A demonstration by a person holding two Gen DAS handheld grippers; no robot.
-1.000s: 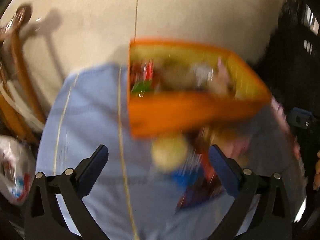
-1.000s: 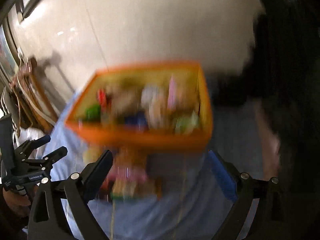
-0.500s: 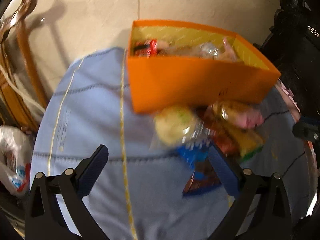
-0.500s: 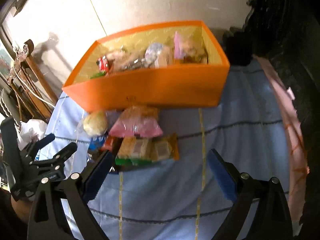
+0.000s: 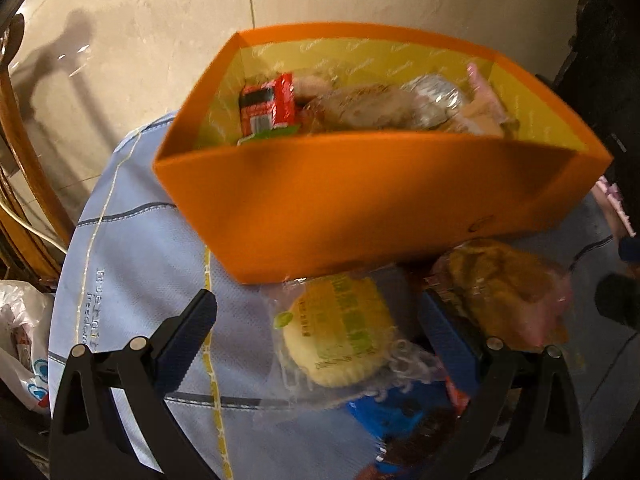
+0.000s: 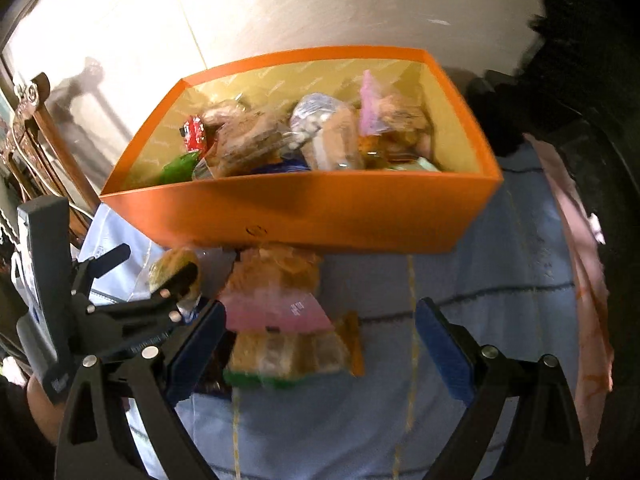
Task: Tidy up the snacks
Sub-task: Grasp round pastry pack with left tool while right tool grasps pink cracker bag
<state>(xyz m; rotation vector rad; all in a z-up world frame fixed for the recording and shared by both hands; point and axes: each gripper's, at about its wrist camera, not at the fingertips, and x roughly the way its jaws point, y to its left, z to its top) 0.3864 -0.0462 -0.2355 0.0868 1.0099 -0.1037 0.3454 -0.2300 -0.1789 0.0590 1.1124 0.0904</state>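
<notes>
An orange box [image 5: 360, 200] with a yellow lining stands on the blue tablecloth [image 5: 132, 264] and holds several wrapped snacks; it also shows in the right wrist view [image 6: 340, 216]. In front of it lie loose snacks: a round yellow cake in clear wrap [image 5: 340, 336], a pink bag of pastry [image 5: 508, 292] [image 6: 276, 292], a blue packet [image 5: 392, 416] and a bar pack with a green edge [image 6: 288, 356]. My left gripper [image 5: 320, 332] is open around the round cake, just above it. My right gripper [image 6: 320, 340] is open above the pink bag and bar pack. The left gripper [image 6: 156, 280] shows at the left of the right wrist view.
A wooden chair [image 5: 24, 184] stands left of the table, with a white plastic bag [image 5: 20, 344] below it. Dark furniture [image 6: 592, 80] stands at the right. A pink cloth edge [image 6: 580, 280] hangs at the table's right side. Tiled floor [image 5: 160, 40] lies beyond the box.
Both grippers have moved forward and lower toward the loose snacks in front of the box. The round cake now sits between the left gripper's open fingers.
</notes>
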